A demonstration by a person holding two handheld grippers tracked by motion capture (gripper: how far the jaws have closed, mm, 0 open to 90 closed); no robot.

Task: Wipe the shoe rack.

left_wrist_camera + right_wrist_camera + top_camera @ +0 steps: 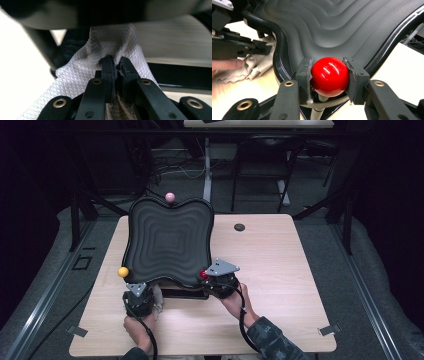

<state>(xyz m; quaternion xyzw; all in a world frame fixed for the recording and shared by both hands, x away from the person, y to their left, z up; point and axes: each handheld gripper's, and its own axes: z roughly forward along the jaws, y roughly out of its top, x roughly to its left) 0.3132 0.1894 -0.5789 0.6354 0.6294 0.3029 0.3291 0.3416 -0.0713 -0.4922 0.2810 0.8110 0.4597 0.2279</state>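
Tray point(170, 242) tilted, ridged hollow bare, red knob point(330, 76) clamped.

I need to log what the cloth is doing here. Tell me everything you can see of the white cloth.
The white cloth is a thin, woven-looking rag with a fine diamond texture, crumpled and bunched rather than flat. The left gripper is shut on a fold of it. In the high view it lies on the wooden table at the near edge of the tilted black tray, beside the left gripper. In the right gripper view it looks greyish and grubby, and a finger of the person rests on it.
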